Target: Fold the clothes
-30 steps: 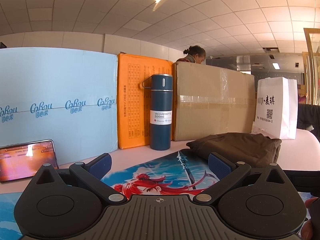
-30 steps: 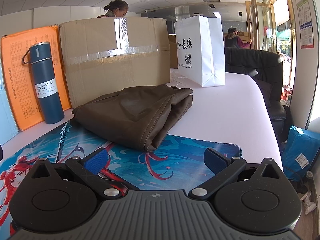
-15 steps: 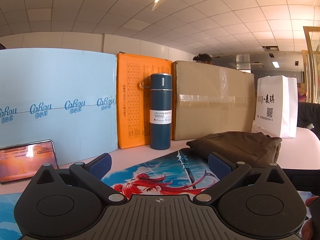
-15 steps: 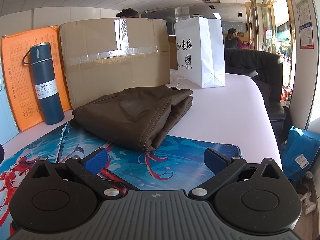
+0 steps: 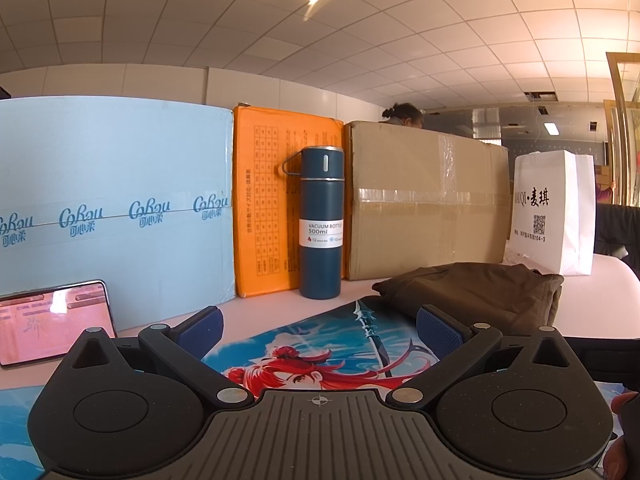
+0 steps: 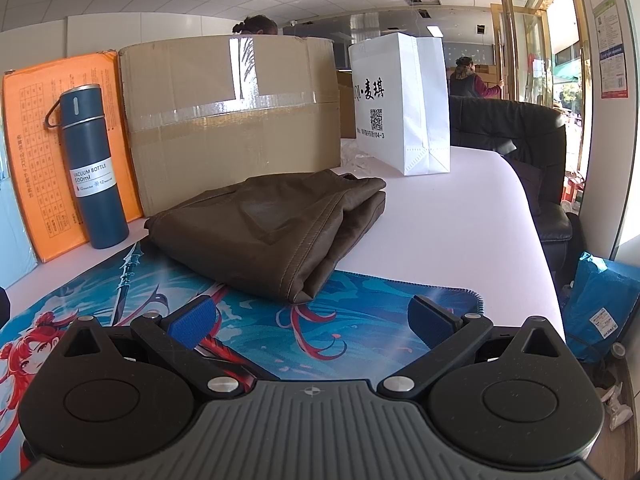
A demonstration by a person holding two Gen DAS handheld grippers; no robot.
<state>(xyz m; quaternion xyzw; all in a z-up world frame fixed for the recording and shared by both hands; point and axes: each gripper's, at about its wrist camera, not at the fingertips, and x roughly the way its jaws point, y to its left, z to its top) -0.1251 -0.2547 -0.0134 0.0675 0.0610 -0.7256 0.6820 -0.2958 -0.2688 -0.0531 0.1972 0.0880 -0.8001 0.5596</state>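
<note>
Both grippers' fingers (image 5: 200, 326) (image 6: 194, 322) gape wide, empty, near the folded brown garment (image 6: 272, 232).

We note each gripper, left (image 5: 318, 326) and right (image 6: 312, 318), has a black ribbed body, twin round discs, silver screws and blue-padded fingers (image 6: 194, 316).

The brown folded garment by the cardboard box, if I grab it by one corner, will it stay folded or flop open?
The brown garment would probably flop open: it lies in loose stacked layers, with nothing holding them. The thick stitched seams suggest heavy cloth, so it would likely sag. Both grippers, left and right, are open and clear of it.
</note>
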